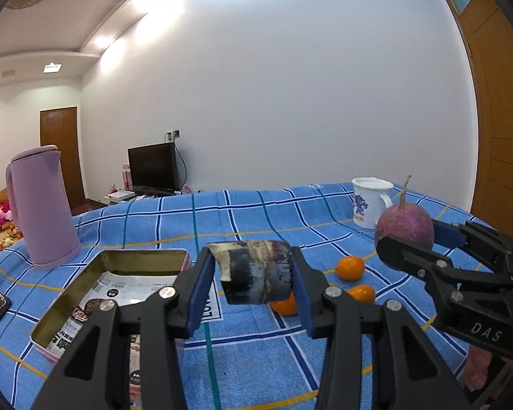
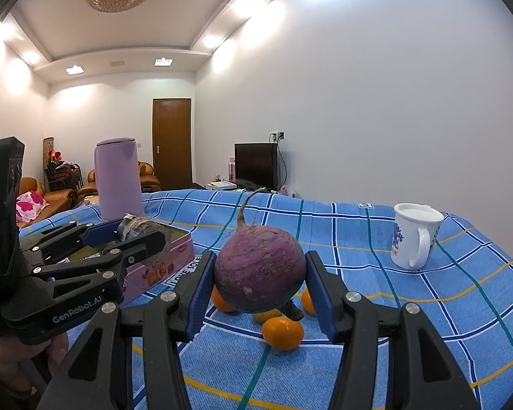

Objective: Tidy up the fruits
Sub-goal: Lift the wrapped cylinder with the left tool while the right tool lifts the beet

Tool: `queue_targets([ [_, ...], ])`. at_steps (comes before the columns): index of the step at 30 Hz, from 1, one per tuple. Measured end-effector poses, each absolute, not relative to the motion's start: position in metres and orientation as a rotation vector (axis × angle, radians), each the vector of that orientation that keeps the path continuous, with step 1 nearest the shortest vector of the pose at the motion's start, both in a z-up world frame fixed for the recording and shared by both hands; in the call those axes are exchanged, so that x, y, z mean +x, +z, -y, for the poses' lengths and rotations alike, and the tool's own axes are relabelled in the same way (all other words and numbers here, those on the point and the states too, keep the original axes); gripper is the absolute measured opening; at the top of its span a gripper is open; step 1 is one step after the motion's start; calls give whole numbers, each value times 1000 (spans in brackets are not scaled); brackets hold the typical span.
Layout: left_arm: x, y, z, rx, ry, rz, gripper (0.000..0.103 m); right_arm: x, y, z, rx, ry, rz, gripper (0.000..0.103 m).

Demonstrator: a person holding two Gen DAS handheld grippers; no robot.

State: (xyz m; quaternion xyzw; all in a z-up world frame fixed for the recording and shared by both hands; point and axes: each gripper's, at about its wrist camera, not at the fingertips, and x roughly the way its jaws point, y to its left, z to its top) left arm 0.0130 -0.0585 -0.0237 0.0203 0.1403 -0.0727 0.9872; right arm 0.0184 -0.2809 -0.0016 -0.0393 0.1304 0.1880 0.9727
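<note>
Left tool [image 1: 253,273] clenched on dark mottled chunk [image 1: 256,271] above open tin [image 1: 119,283], right tool [image 2: 258,282] grasping purple turnip [image 2: 260,270] over oranges [image 2: 283,333], blue checked table [image 2: 393,324].

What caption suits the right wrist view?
Right gripper holds a round purple radish above small orange tangerines on blue checked cloth.

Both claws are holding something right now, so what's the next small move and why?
Probably ease the left claw leftward and lower its dark stalk piece into the open tin. The right claw grips the purple radish clear of the oranges.
</note>
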Motion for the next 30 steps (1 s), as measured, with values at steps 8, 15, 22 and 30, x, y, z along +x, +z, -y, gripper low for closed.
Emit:
queue_targets([
  [8, 14, -23, 58, 41, -148, -284, 46, 20, -1, 281, -77, 386, -264, 54],
  [15, 16, -22, 56, 44, -143, -299, 46, 23, -1, 279, -76, 389, -270, 54],
  [22, 21, -24, 43, 31, -122, -315, 46, 29, -1, 268, -81, 414, -282, 54],
  [30, 27, -26, 23, 22, -78, -335, 46, 37, -2, 249, -93, 450, -294, 54],
])
